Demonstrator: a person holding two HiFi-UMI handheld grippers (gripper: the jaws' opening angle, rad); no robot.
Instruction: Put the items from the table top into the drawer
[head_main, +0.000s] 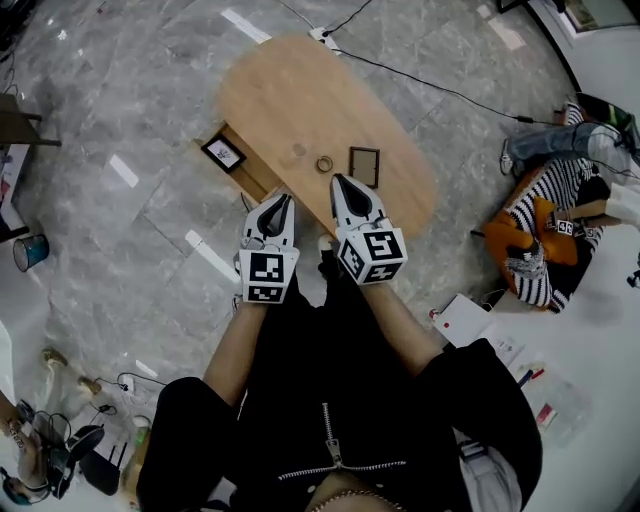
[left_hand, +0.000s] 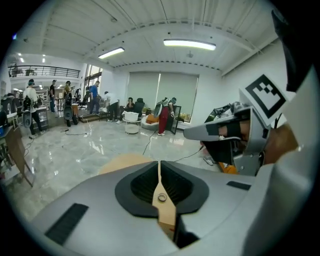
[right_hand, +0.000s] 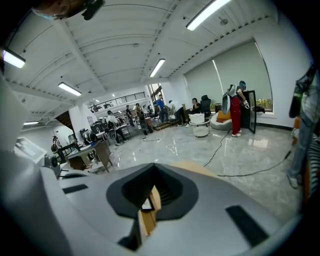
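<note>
Progress judged partial: one small framed picture already lying in the open drawer at the left side of the oval wooden table, with a small tan ring and a dark square frame left flat on the top, just beside each other near the front edge. Left gripper and right gripper both closed on nothing, jaws together, held over the near edge and apart from either item.
</note>
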